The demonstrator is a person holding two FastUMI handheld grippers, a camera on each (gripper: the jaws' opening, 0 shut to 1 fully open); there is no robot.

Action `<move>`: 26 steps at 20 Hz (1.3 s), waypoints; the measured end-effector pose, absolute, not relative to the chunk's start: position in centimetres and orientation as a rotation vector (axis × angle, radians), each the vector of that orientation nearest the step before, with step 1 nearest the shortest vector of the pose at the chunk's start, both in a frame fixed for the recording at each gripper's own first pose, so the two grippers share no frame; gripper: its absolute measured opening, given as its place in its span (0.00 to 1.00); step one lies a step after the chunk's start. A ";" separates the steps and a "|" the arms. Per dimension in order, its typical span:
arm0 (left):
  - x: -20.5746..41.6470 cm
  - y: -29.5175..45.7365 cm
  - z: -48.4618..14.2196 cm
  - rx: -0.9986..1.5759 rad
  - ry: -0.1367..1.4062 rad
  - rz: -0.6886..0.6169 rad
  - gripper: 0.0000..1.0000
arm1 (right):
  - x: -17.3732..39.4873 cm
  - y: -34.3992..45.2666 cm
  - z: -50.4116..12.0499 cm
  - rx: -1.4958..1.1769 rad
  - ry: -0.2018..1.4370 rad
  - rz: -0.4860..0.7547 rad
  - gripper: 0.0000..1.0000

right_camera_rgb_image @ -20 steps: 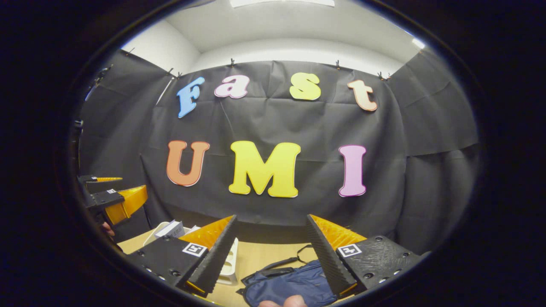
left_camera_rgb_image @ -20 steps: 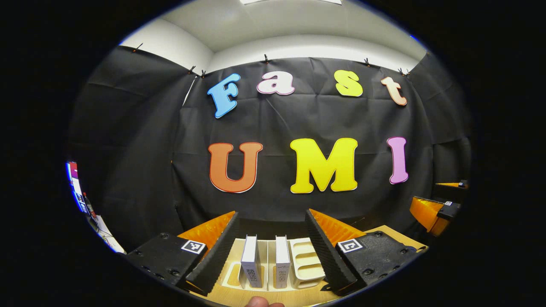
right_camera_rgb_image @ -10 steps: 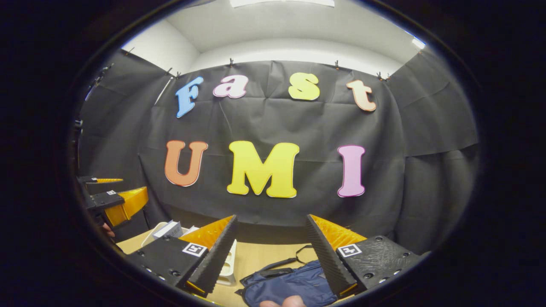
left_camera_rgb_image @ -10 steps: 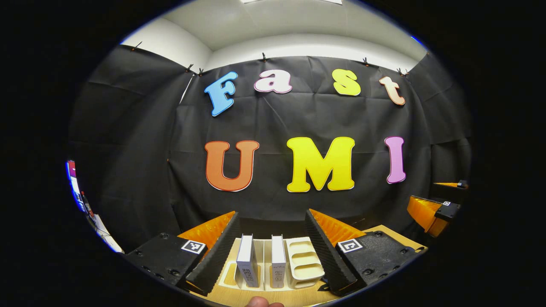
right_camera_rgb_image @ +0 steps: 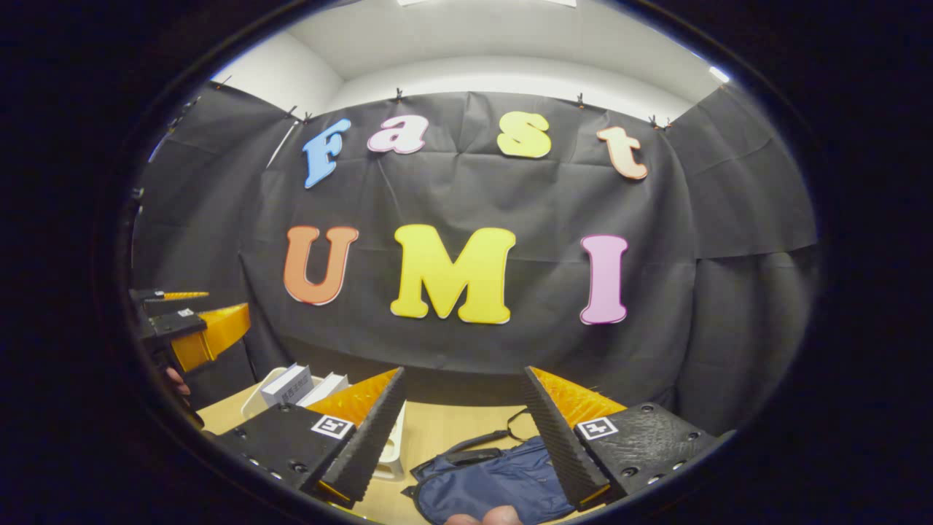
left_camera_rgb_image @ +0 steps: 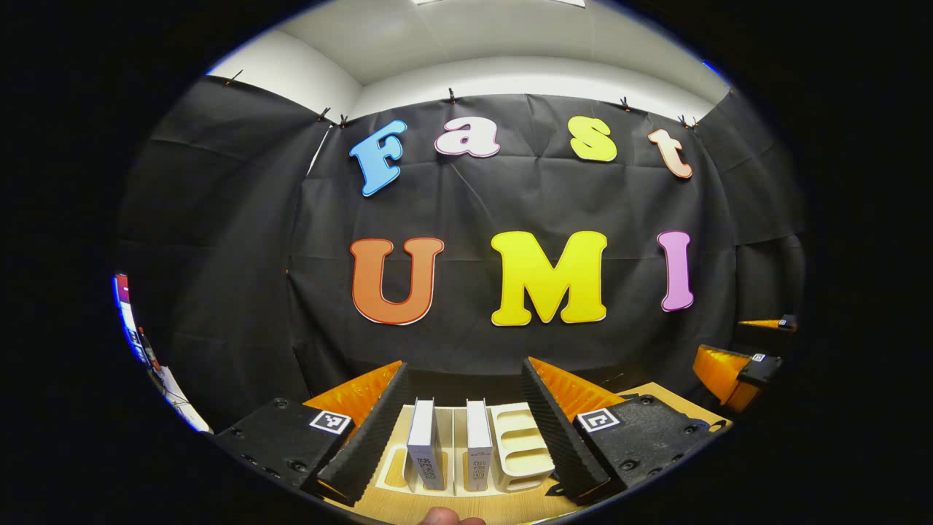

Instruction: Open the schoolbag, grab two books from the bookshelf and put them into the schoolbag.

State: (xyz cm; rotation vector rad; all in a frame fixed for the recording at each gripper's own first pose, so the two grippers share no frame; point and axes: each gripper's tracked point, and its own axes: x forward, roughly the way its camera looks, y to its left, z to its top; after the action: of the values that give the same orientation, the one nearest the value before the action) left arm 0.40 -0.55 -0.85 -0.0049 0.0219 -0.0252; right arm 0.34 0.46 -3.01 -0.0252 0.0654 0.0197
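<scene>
Since a second ago both my tongs have tipped down slightly, still released: left tongs [left_camera_rgb_image: 463,430] face two white books [left_camera_rgb_image: 426,452] in the cream rack [left_camera_rgb_image: 521,456]; right tongs [right_camera_rgb_image: 466,437] should first lower squarely onto the near, closed navy fabric schoolbag [right_camera_rgb_image: 492,485].

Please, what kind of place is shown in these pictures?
Probably a recording booth set up for a household task, not a real home. Black cloth hangs as walls around a wooden table. On it stand a white bookshelf with two books and a dark blue schoolbag.
</scene>
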 end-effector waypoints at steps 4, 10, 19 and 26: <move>0.2 -0.4 -1.2 -0.012 0.034 -0.024 0.96 | -0.2 0.5 -6.6 -0.053 0.135 0.020 0.97; -0.2 -0.8 -1.9 -0.011 0.042 -0.044 0.96 | -1.6 1.1 -15.0 -0.079 0.327 0.036 0.98; -1.0 -0.3 -2.8 -0.001 0.063 -0.050 0.96 | -3.8 3.1 -28.6 -0.139 0.634 0.102 0.96; -1.9 2.2 -3.9 0.025 0.090 0.002 0.96 | -4.4 3.7 -37.0 -0.240 0.795 0.113 0.96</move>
State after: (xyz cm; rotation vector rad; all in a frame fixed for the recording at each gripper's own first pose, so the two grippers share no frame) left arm -1.89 2.17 -3.89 0.0252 0.0896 0.0024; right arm -4.41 3.74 -37.03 -0.2403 0.7948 0.1125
